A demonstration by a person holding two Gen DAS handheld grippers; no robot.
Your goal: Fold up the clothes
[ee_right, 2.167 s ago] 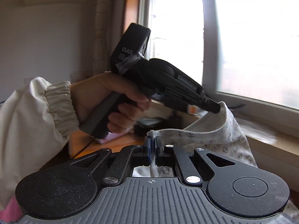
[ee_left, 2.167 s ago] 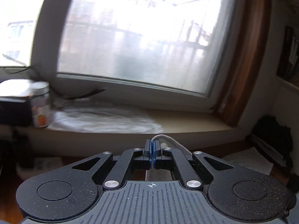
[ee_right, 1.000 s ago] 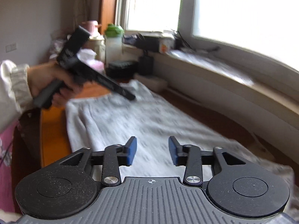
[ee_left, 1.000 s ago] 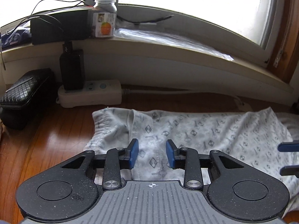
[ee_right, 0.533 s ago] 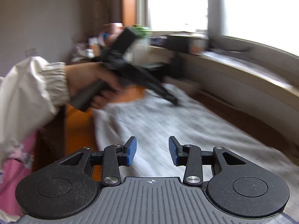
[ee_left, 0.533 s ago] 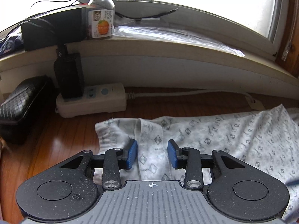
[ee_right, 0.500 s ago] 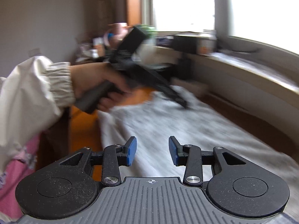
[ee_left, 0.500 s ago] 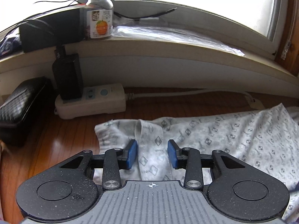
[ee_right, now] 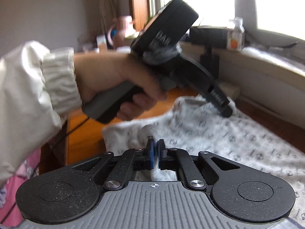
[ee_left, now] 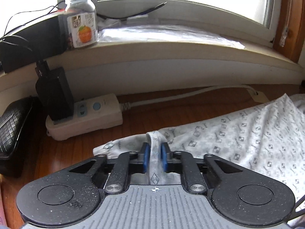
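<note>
Pinching the printed garment with both tools: left gripper has just clamped on a raised ridge of cloth at its end nearest the power strip; right gripper just closed on a bunched fold on the near edge, my guess so both can lift one end for a fold. Garment lies flat on the wooden tabletop, long axis parallel to the windowsill, running from that end toward the table's right edge.

Glass jar with orange-fruit label stands on the windowsill, beside a black box. Below, on the wooden worktop: white power strip carrying a black adapter; quilted black case at far left.
</note>
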